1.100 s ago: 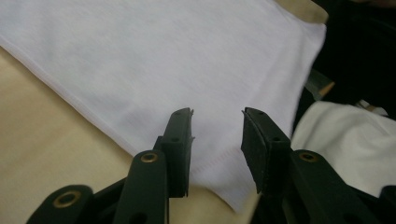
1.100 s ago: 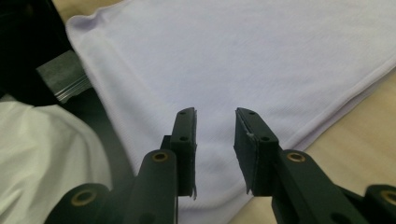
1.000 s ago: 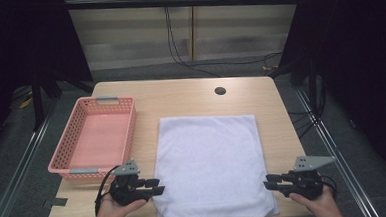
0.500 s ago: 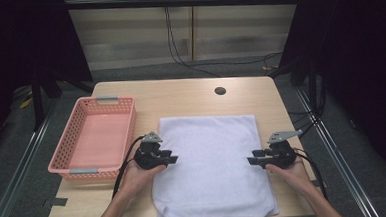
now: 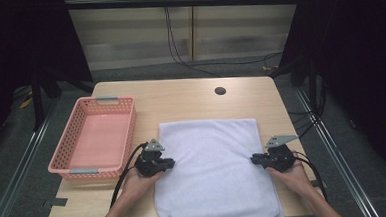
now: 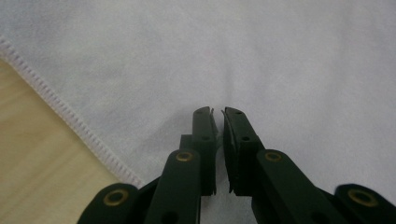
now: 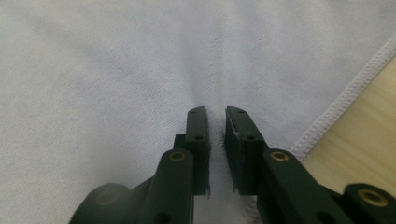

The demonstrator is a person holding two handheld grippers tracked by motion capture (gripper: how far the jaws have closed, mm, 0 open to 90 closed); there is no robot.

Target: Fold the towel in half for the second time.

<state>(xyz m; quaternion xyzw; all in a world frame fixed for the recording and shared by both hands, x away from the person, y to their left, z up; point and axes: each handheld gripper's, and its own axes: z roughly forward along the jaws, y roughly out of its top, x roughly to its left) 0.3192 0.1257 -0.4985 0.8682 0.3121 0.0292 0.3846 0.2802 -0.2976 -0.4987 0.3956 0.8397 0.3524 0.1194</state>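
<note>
White towel (image 5: 214, 170) lies flat on the table (image 5: 190, 101), long axis running 12 to 6 o'clock. Left gripper (image 5: 170, 163) pinches its 9 o'clock edge, right gripper (image 5: 254, 159) its 3 o'clock edge — jaws just closed narrow, a fabric ridge caught between each pair.

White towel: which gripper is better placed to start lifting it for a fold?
Neither clearly: both. The left gripper pinches a ridge of the white terry towel near its left hem, and the right gripper does likewise near the right hem. Both have just been closing on cloth, so they look evenly matched.
</note>
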